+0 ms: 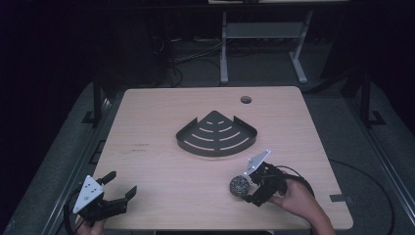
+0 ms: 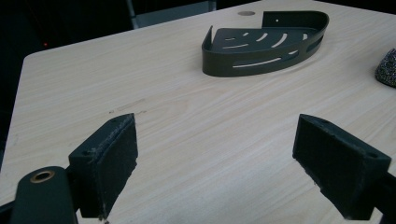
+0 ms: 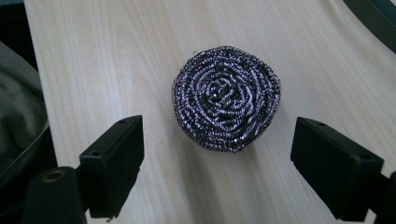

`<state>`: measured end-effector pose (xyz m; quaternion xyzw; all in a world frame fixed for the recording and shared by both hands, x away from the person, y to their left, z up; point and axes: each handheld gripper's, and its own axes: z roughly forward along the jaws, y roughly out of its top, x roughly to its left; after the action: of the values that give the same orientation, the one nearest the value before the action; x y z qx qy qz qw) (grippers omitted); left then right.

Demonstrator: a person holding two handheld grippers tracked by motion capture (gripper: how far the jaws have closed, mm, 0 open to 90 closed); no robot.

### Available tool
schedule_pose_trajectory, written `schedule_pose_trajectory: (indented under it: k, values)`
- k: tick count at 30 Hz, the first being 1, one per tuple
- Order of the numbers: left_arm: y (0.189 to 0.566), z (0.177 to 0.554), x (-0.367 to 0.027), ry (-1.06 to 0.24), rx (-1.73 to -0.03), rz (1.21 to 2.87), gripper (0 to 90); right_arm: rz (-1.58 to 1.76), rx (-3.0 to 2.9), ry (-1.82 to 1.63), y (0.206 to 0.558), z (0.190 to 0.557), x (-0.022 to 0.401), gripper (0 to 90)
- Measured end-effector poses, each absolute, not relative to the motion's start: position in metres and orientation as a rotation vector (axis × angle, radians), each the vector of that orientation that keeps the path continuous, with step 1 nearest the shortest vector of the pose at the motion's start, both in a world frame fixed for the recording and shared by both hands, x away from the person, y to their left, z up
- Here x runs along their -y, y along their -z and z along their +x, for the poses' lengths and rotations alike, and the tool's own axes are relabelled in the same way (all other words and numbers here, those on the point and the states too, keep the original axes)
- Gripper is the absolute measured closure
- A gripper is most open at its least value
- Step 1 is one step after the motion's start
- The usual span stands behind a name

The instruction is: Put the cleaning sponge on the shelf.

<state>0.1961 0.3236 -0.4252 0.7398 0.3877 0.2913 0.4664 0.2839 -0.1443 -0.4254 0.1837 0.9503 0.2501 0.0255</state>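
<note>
Right gripper view: steel scourer (image 3: 227, 98) sits dead ahead of the right gripper (image 3: 217, 163), jaws spread wide, not touching. Left gripper (image 1: 117, 185) also released, far off.

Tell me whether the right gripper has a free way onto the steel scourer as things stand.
Probably yes. The right gripper stands open, and the steel scourer lies on bare table just ahead of its jaws, with nothing between them.
</note>
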Motion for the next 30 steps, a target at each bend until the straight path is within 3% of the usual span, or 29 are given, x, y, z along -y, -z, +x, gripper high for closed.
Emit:
schedule_pose_trajectory:
  k: [30]
  values:
    - [0.425,0.195,-0.325,-0.718,-0.946,1.813,13.3,0.525,-2.983,-0.640,0.433,0.301,0.117,20.6]
